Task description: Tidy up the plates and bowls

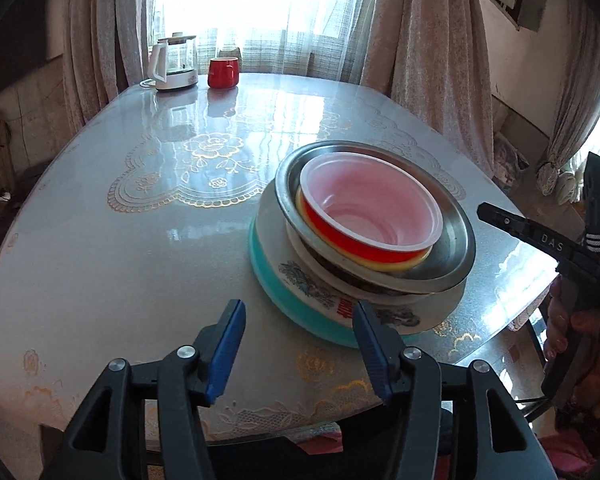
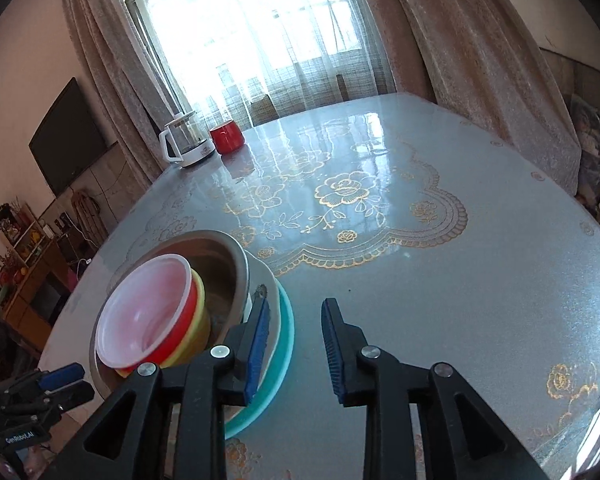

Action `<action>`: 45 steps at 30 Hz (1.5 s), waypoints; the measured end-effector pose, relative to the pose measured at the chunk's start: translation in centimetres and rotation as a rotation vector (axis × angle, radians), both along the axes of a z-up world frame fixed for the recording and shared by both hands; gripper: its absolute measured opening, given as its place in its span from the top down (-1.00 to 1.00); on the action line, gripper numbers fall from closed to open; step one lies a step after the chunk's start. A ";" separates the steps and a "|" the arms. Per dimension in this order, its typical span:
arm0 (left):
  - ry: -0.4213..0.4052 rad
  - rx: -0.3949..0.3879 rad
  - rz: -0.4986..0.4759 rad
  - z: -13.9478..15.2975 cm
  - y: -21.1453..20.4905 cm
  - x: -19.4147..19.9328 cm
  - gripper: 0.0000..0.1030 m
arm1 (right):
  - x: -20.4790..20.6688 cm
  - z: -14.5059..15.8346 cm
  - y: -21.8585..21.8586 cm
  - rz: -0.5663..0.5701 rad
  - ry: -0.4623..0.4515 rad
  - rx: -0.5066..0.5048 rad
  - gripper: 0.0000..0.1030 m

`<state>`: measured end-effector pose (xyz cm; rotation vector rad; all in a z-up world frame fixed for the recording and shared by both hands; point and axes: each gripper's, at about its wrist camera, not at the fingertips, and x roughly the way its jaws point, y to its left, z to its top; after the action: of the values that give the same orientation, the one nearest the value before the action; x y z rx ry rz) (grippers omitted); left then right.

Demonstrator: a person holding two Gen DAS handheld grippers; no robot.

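Note:
A stack of dishes stands on the table. A teal plate [image 1: 284, 292] [image 2: 286, 344] lies at the bottom, with a white patterned plate [image 1: 300, 276] on it. Above sits a metal bowl [image 1: 456, 240] [image 2: 220, 256] holding a yellow bowl [image 1: 396, 266] and, nested on top, a red bowl [image 1: 372, 216] [image 2: 148, 312] with a white inside. My left gripper [image 1: 300, 312] is open at the stack's near edge, its pads touching nothing. My right gripper [image 2: 298, 308] is open beside the plates' rims, with only table between its pads. In the left wrist view it reaches in from the right [image 1: 500, 220].
The glossy table [image 1: 100, 240] carries a glass kettle [image 1: 176, 64] [image 2: 186, 144] and a red mug [image 1: 222, 72] [image 2: 228, 136] at its far edge by the curtained window. A wall television [image 2: 68, 140] and cluttered shelves [image 2: 20, 260] stand off to the left.

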<state>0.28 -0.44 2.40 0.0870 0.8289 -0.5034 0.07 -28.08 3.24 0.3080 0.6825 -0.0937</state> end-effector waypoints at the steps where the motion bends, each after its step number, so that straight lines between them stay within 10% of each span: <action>1: -0.021 0.021 0.013 -0.2 0.1 -0.4 -0.17 | -0.8 -0.2 0.3 0.007 -0.004 -0.044 0.39; 9: -0.102 0.130 0.042 -1.9 -0.1 -3.2 -0.71 | -5.6 -2.7 3.2 0.073 -0.006 -0.116 0.11; 45: -0.045 0.179 0.058 -3.0 -1.1 -5.2 -0.74 | -7.7 -4.0 7.2 0.163 0.034 -0.146 -0.06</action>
<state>-4.97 -1.55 -0.64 0.2379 0.8289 -0.3710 -7.65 -20.92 -0.79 0.1104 0.7278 0.0065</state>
